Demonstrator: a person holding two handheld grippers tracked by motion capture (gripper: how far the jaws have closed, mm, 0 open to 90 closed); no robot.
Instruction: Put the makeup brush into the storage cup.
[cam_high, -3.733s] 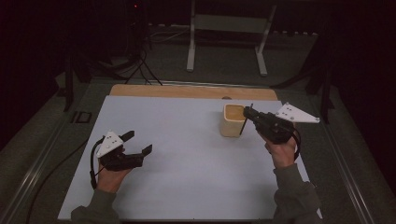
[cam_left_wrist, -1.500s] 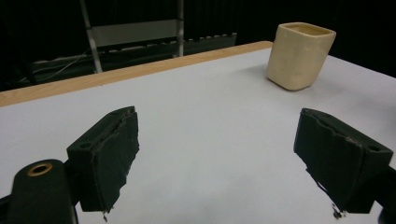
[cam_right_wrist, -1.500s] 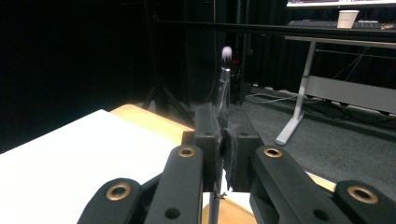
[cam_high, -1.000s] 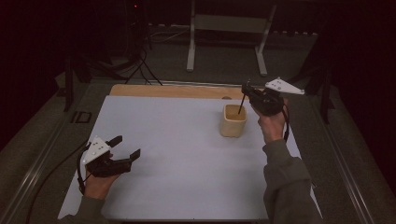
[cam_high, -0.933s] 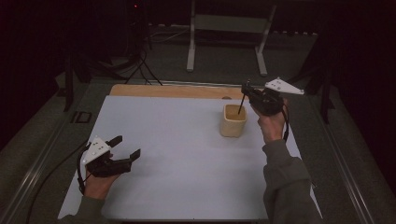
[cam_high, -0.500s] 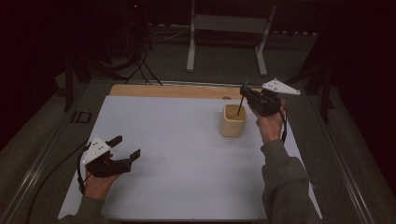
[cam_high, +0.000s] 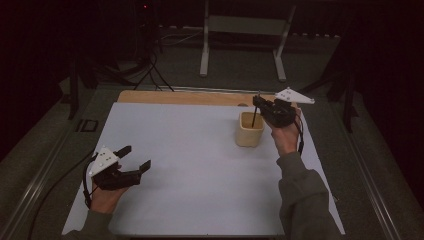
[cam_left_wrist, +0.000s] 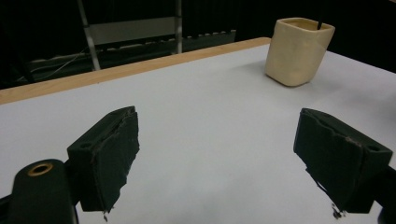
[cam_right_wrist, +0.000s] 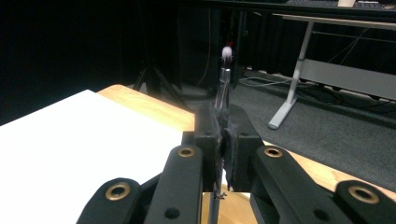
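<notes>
A cream cup (cam_high: 249, 131) stands on the white table top (cam_high: 190, 165), right of centre and towards the back. My right gripper (cam_high: 257, 103) hovers just right of and above the cup, shut on a thin dark brush (cam_high: 255, 116) held upright. The brush's lower end dips into the cup. In the right gripper view the jaws clamp the brush's handle (cam_right_wrist: 222, 100), and its pale tip (cam_right_wrist: 227, 51) points up, with the cup's rim (cam_right_wrist: 238, 212) below. My left gripper (cam_high: 136, 157) rests low at the table's front left, open and empty. Its view shows the cup (cam_left_wrist: 299, 51) far ahead, between the spread jaws.
A wooden strip (cam_high: 190, 97) runs along the table's far edge. Beyond it stand a desk's pale legs (cam_high: 204, 50) and a dark tripod (cam_high: 150, 70) on the grey floor. A black cable (cam_high: 50, 200) trails off the left gripper.
Since 3.7 s ago my right gripper has moved back and up, bringing the brush over the cup. My left gripper has drawn back towards the front left. Hardly anything shifted in the last second.
</notes>
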